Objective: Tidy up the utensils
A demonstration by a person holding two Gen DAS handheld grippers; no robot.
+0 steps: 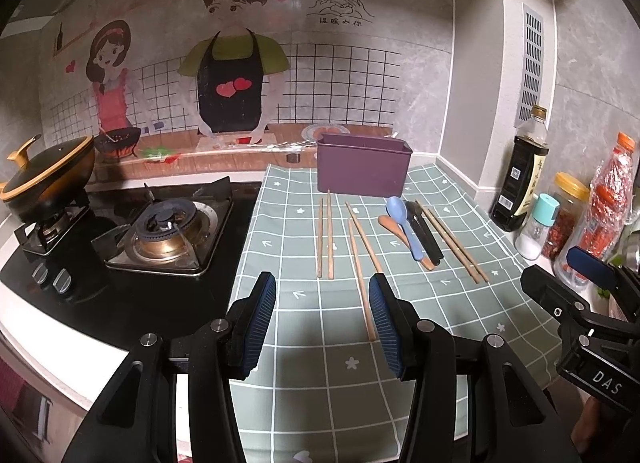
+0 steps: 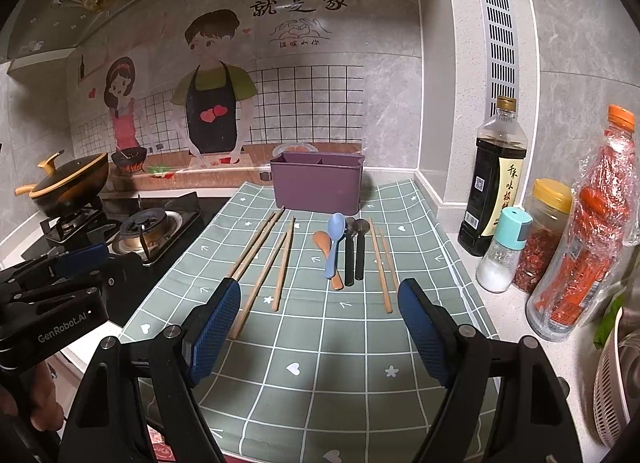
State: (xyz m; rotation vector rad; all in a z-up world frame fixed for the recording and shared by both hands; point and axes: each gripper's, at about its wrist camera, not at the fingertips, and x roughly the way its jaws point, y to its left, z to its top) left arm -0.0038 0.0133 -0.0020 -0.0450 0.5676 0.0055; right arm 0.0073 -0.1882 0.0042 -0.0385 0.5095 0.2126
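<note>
Kitchen table with a green checked cloth carries the utensils: three pairs of wooden chopsticks, a light blue plastic spoon, a brown wooden spoon and two black spoons, all lying in front of the purple rectangular holder (it stands near the wall). Both the left gripper and the right gripper hover over the cloth, jaws apart, holding nothing.

Both wrist cameras are looking forward from low over the green checked cloth toward the purple bin, left one nearer the stove, both sharing the utensils.
</note>
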